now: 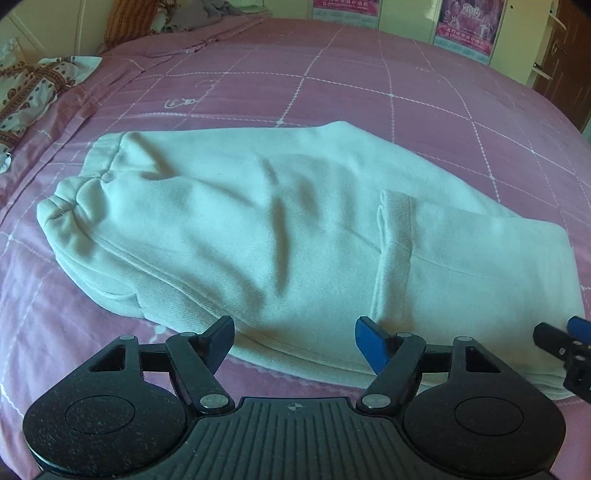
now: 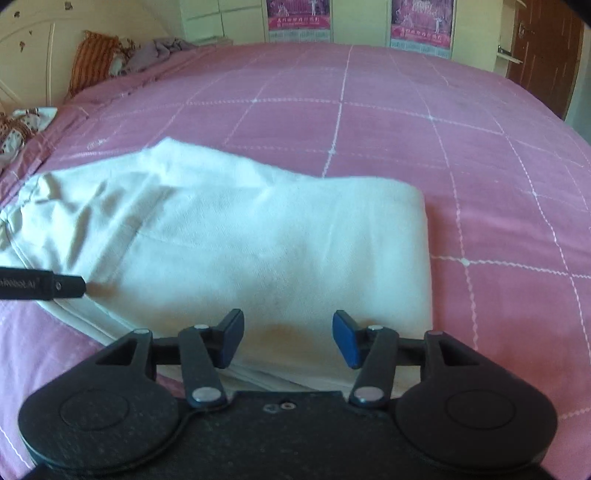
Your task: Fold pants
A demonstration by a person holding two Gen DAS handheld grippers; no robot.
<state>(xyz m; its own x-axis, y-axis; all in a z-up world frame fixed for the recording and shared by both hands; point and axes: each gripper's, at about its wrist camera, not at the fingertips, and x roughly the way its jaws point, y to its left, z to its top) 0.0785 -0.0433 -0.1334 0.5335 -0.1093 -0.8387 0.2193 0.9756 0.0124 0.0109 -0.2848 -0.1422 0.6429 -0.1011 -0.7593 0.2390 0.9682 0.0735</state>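
White sweatpants (image 1: 280, 225) lie folded in a thick bundle on the pink checked bed; the gathered cuffs (image 1: 70, 203) are at its left end. In the right wrist view the pants (image 2: 258, 251) end in a straight folded edge on the right. My left gripper (image 1: 294, 341) is open and empty, just above the bundle's near edge. My right gripper (image 2: 288, 341) is open and empty over the near right part of the pants. Each gripper shows at the edge of the other's view: the right one (image 1: 565, 350) and the left one (image 2: 44, 284).
The pink bedspread (image 2: 461, 147) stretches far behind and to the right of the pants. Patterned pillows (image 1: 33, 85) and crumpled clothes (image 2: 155, 51) lie at the headboard on the left. Cupboards with posters (image 2: 421, 22) and a brown door (image 2: 546, 55) stand behind the bed.
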